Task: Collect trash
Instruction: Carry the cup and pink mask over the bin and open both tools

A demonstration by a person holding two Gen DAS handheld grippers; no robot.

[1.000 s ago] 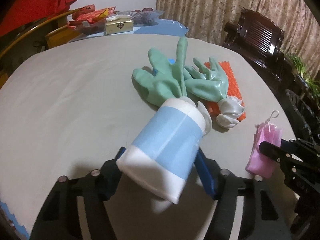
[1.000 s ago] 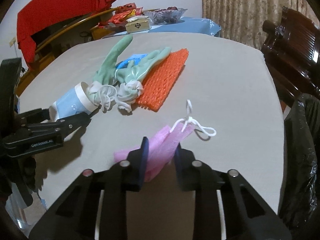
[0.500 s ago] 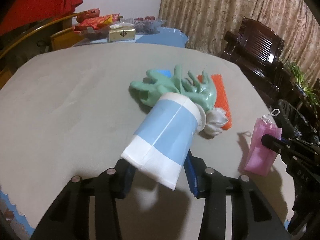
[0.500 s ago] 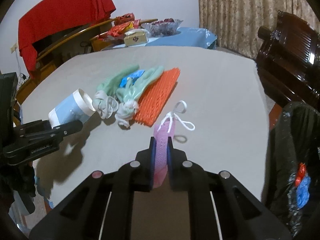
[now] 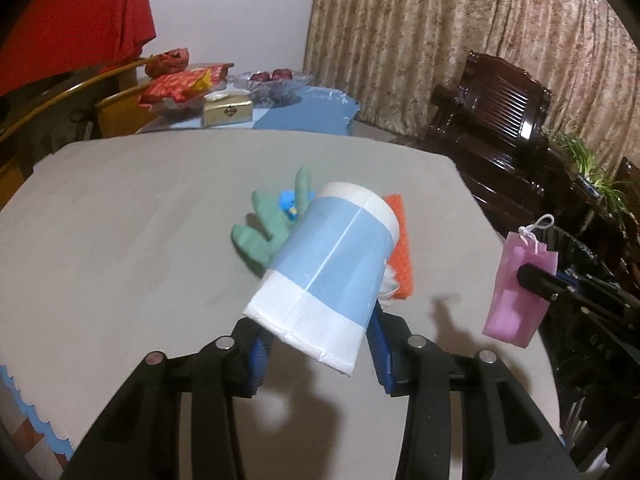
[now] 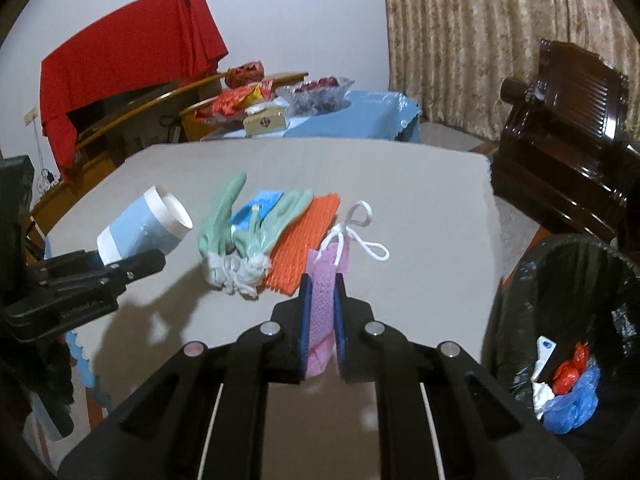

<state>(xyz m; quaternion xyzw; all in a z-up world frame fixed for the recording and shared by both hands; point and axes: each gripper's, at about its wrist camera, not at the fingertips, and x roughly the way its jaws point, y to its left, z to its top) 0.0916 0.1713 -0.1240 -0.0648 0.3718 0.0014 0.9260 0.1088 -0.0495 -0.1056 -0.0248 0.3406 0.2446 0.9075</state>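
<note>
At the far left of the right wrist view we see our left gripper [image 6: 132, 264], its fingers clamped on the base end of a blue-and-white paper cup [image 6: 144, 228]. The cup is held clear of the grey surface [image 6: 420, 184], tilted with its open mouth pointing away and upward. In the left wrist view the same cup [image 5: 324, 276] fills the middle, pinched between the two blue pads [image 5: 258, 354] of the left gripper [image 5: 316, 356].

Next to the right, lying on the surface, we find a pair of green rubber gloves [image 6: 240, 236] with white cuffs bunched toward us. A small blue wrapper [image 6: 258, 206] shows between the gloves, and an orange mesh sheet [image 6: 304, 244] lies just beside them, partly under the right-hand glove.

Right of that comes a pink face mask [image 6: 326, 292] with white ear loops, held upright and off the surface. Our right gripper [image 6: 322, 324] has its fingers pressed together on the mask's lower half. In the left wrist view the mask [image 5: 520, 288] hangs at the right edge from the dark tip of the right gripper [image 5: 532, 280].

At the far right, off the edge of the surface and lower down, stands a bin lined with a black bag [image 6: 560, 280]. Red, blue and white scraps lie inside it.
</note>
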